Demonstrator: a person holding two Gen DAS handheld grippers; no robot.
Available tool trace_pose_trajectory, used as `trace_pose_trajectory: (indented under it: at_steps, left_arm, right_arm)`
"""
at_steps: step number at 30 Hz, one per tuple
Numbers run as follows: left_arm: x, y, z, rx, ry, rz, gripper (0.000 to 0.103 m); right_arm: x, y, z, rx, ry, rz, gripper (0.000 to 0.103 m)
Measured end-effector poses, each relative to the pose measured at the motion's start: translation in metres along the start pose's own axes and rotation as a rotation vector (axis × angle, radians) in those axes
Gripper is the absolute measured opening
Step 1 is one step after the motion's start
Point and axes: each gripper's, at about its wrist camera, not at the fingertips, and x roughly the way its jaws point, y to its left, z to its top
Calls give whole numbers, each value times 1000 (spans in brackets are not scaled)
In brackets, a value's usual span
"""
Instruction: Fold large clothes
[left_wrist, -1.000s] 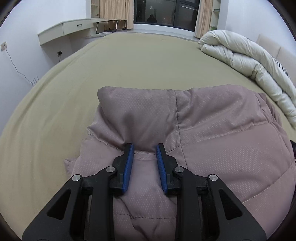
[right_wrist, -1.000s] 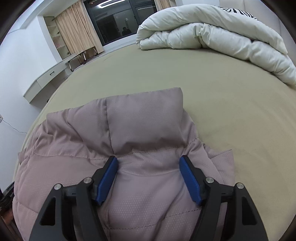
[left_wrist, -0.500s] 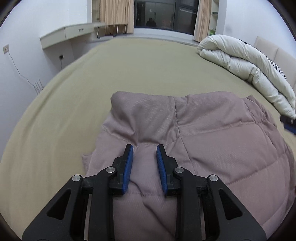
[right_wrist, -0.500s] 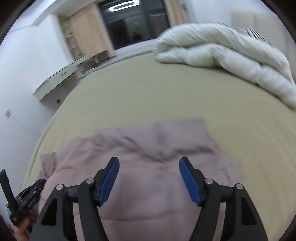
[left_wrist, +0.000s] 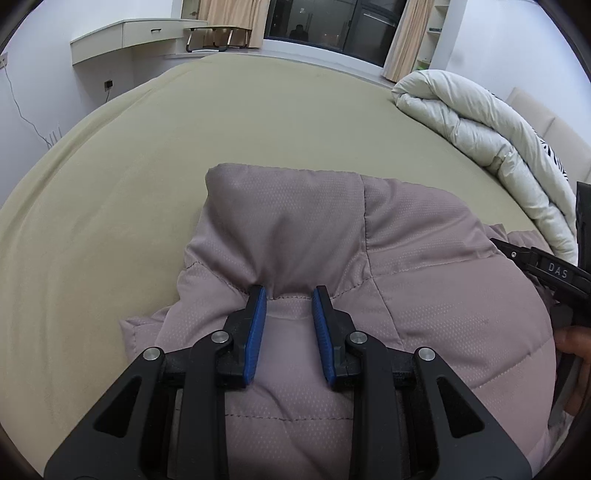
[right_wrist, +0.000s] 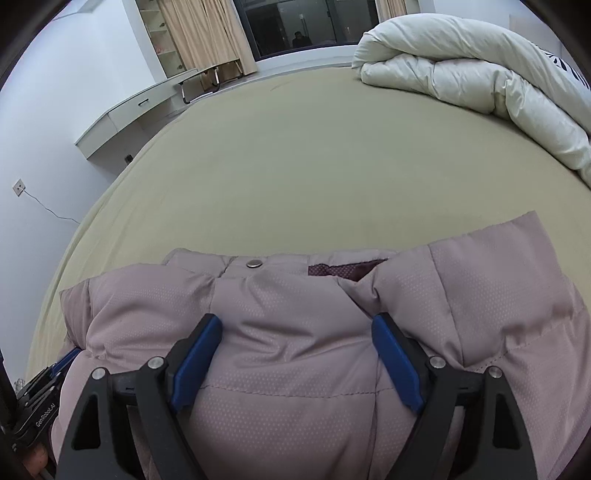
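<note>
Dusty mauve-pink quilted puffer jacket (right_wrist: 295, 354) w/ fine dotted weave, maroon lining and 1 silver snap (right_wrist: 253, 263), on plain olive-beige bed sheet (left_wrist: 258, 122); cream-white rolled duvet (right_wrist: 461, 70) w/ black zebra-like print; black grippers w/ blue pads (left_wrist: 255, 332).

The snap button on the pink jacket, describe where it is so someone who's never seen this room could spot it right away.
Start at the wide tan bed; the puffy mauve jacket lies at its near edge. Along the jacket's far edge, left of a patch of dark maroon lining, sits the snap button. It is the only small round silver thing on the fabric.
</note>
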Motion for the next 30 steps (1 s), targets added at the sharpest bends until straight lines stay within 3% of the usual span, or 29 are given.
trace_pose_trajectory:
  at_steps: [4, 8, 10, 12, 15, 19, 23, 26, 28, 30]
  left_arm:
    - [7, -1, 6, -1, 5, -1, 25]
    - [8, -12, 13, -1, -13, 7, 25]
    - [2, -12, 7, -3, -27, 10, 25]
    - [0, -13, 5, -1, -30, 11, 25]
    - [-3, -17, 1, 13, -31, 19, 25]
    - [-5, -16, 0, 3, -15, 18, 25]
    - [-38, -26, 2, 40, 14, 58, 25]
    - [-88, -36, -19, 52, -41, 39, 26]
    - [-100, -43, -40, 78, -48, 53, 26]
    - [-92, -51, -60, 138, -48, 93, 26]
  right_arm:
    - [-14, 7, 5, -10, 2, -34, 82]
    - [-91, -2, -19, -13, -134, 0, 81]
    - [-114, -18, -39, -28, -181, -79, 84]
    - [-105, -50, -66, -2, -111, -118, 88]
    - [-102, -76, -90, -29, -184, -20, 90]
    - [-94, -69, -88, -47, -187, -82, 93]
    - [-111, -63, -76, -7, -113, -131, 91]
    - [-154, -63, -81, 58, -191, -90, 87]
    - [-173, -59, -93, 32, -245, -140, 88]
    - [-153, -60, -104, -7, -140, -186, 97]
